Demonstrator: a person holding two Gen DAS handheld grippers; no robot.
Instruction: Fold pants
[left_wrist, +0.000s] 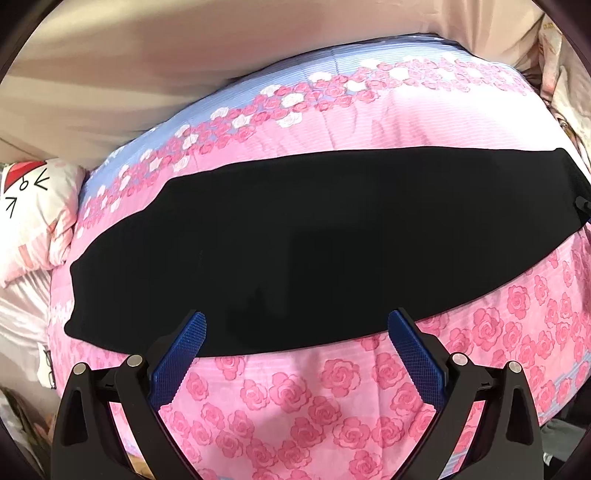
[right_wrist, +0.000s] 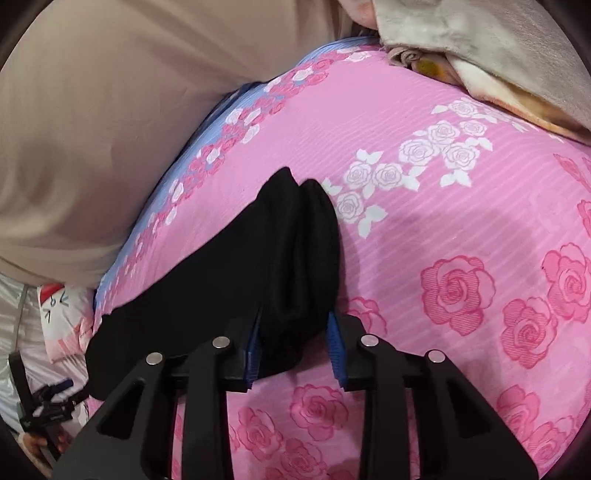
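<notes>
pants: black pants lie flat in one long band across the bed, already doubled leg on leg as far as i can judge; the wider end sits toward the pillow, the narrow end toward the right.
left tongs: the left tongs hover just over the near edge of the cloth, spread wide, nothing in them.
right tongs: the right tongs are closed in on a bunched hem end of the pants, blue pads pressing either side of the gathered cloth.
bedding: pink rose-print cover, with a beige curtain behind and a cream blanket heaped at the far corner.
handling: soft, light, limp knit by the look of it; it will drape and sag from any single hold and may slide on the cover.
where to hold: take it at corners or along an edge, pinching all layers together; judged best for the left tongs at the near edge by the wide end, so both ends carry over evenly.
risk: layers slipping apart mid-fold.
</notes>
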